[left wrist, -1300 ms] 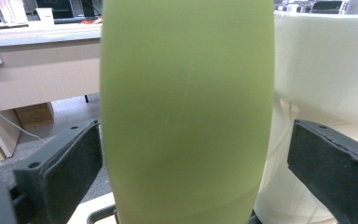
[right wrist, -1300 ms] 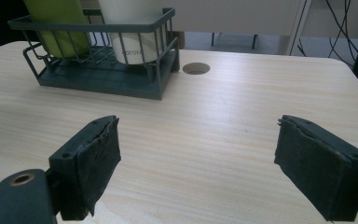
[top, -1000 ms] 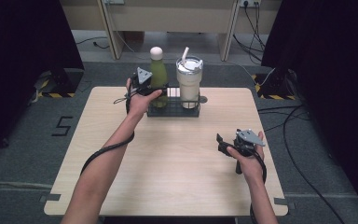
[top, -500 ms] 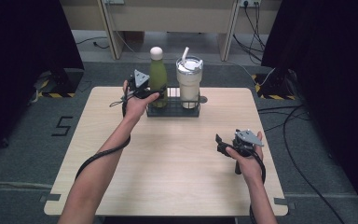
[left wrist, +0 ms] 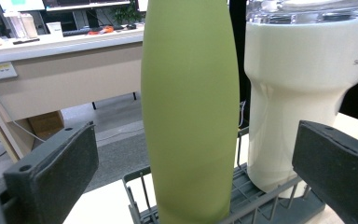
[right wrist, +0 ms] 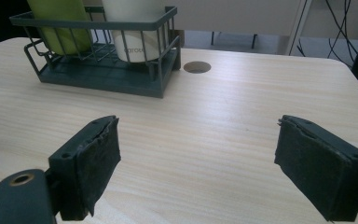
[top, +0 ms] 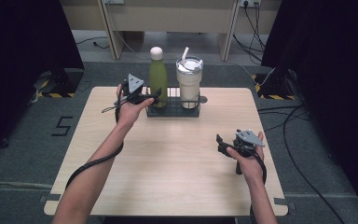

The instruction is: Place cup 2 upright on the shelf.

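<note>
Left gripper view: the left hand-held gripper (left wrist: 191, 172) stands wide around the green bottle (left wrist: 189, 107) in the rack (left wrist: 261, 198); the right hand-held gripper (right wrist: 198, 163) hangs wide above the surface (right wrist: 223, 116).

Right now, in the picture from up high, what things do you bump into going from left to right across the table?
left gripper → green bottle → white tumbler → right gripper. The bottle and tumbler stand in the wire basket.

One green bottle (top: 158, 80), one white tumbler (top: 189, 83), one wire rack (top: 173, 109), one bench (top: 168, 158), two tongs.
</note>
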The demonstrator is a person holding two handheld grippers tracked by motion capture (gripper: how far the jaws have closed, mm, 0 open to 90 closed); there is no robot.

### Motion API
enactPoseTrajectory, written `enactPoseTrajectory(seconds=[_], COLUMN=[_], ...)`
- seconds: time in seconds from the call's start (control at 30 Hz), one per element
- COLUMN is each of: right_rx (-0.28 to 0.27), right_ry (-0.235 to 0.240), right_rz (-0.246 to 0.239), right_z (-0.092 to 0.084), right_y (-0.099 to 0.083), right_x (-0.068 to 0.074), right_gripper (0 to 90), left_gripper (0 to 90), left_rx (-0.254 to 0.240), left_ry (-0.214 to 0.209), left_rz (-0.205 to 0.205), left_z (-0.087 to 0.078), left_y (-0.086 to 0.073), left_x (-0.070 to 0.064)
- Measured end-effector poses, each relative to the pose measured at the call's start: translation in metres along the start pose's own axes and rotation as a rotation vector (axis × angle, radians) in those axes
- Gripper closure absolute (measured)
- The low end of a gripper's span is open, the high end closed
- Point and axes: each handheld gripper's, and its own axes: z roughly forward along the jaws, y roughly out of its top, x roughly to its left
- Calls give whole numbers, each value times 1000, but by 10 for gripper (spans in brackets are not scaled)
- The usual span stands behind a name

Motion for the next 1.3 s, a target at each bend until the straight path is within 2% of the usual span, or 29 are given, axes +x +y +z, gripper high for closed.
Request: enactPoseTrajectory(seconds=[0.2,0.37,0.87,1.3], right_rx=[-4,-3,0,0], right_ry=[-4,-5,-7,-4], right_rz=[0,-1,-2,-3], right_z=[-1,-1,-2,-3], right_y=[0,0,-1,-1], right_x=[-1,-1,-1,2], right_gripper=[139,139,139,140], left_gripper=[0,0,0,0], left_rx=[1,2,3,5], left_ry=[-8,-22,-35,-42], left_rz=[-1,14,33,31], left_z=[-13,-25,-60,-89], left_y=[-5,-10,-27,-45], left_x=[0,-3,-2,-2])
